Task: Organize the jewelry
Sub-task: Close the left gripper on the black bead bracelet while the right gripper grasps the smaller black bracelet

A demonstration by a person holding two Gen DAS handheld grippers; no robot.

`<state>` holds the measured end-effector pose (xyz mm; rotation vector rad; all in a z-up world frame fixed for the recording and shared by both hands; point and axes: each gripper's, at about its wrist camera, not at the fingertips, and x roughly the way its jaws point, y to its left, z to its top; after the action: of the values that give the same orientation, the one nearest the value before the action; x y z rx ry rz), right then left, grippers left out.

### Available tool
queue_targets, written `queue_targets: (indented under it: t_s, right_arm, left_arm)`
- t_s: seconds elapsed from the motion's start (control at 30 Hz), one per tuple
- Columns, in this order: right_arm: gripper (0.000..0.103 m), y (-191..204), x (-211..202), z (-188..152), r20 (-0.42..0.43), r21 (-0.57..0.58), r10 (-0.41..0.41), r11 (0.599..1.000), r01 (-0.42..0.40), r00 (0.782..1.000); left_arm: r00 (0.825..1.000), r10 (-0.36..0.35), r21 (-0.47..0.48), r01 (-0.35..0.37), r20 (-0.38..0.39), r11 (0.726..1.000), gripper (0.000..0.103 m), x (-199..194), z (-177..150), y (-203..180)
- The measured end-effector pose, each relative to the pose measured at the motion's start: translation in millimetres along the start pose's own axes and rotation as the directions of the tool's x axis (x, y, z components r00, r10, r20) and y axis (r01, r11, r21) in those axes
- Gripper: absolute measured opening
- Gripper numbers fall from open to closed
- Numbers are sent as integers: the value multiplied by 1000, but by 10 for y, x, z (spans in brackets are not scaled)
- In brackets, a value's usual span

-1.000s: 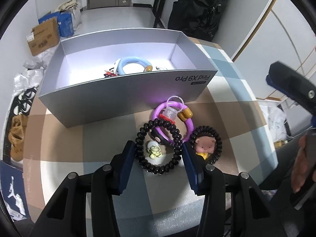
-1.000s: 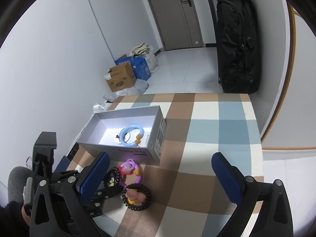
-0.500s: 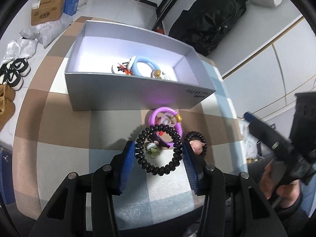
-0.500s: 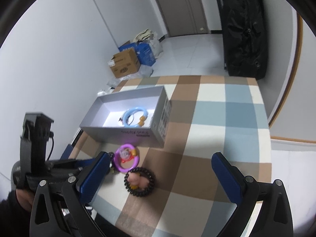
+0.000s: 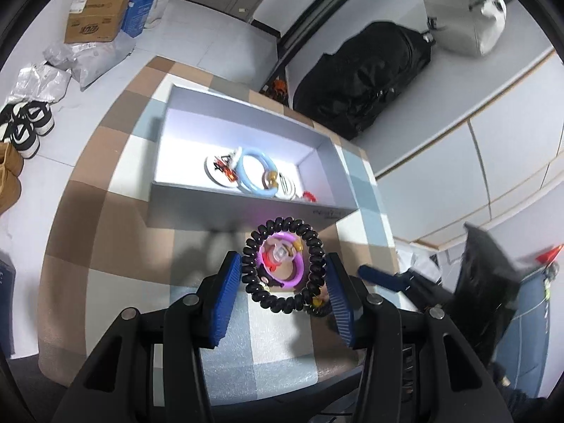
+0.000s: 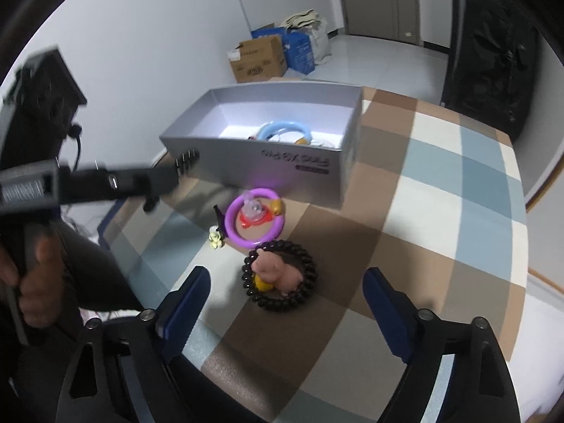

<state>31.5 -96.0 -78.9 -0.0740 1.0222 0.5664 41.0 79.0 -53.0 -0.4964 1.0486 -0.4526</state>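
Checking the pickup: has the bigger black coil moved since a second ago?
Yes. The black coil, gripped by the left gripper, has shifted toward the grey box and now frames the purple ring.

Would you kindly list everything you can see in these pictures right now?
large hair tie: one, black, in left gripper
pig hair tie: one, black with pink pig, on table
purple ring: one, purple, on table before box
blue ring: one, blue, inside box
box: one, grey, on table
table: one, brown-blue checks, below both grippers
backpack: one, black, against wall
left gripper: one, blue pads, shut on large hair tie
right gripper: one, blue pads, open above pig hair tie, jaws just closing
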Motion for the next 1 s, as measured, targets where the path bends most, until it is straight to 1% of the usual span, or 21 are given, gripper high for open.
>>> queue_targets:
  t_s: [0.17, 0.23, 0.27, 0.33, 0.37, 0.47, 0.57, 0.77, 1.0]
  right_arm:
    - [75, 171, 142, -5, -21, -95, -63, 994, 61, 998]
    - [70, 249, 187, -19, -21, -150, -108, 983, 104, 994]
    - [66, 286, 203, -27, -17, -179, -133, 976, 128, 991]
    - [61, 366, 231, -62, -17, -230, -174, 959, 165, 985]
    - [54, 395, 254, -78, -26, -246, -176, 955, 164, 984]
    - [53, 438, 245, -89, -11, -264, -189, 948, 179, 982]
    - [52, 418, 224, -80, -8, -246, -173, 955, 166, 985]
    - [50, 250, 100, 36, 20, -129, -86, 988, 88, 996]
    - [50, 169, -39, 136, 69, -50, -10, 999, 13, 998]
  left_arm:
    - [1000, -15, -35, 16, 11, 999, 43, -13, 55, 78]
    - [1000, -21, -40, 22, 11, 999, 43, -12, 62, 92]
    - [1000, -21, -39, 22, 11, 999, 43, -11, 64, 91]
    - [1000, -26, -39, 27, 11, 999, 43, -18, 60, 83]
    - [999, -31, -39, 31, 10, 999, 43, -17, 59, 81]
    - [999, -31, -27, 31, 10, 999, 43, -13, 55, 56]
    - [1000, -28, -21, 28, 7, 999, 43, -6, 54, 45]
    - [1000, -26, -29, 27, 13, 999, 43, -15, 55, 62]
    - [999, -32, -33, 33, 35, 999, 43, -51, 82, 57]
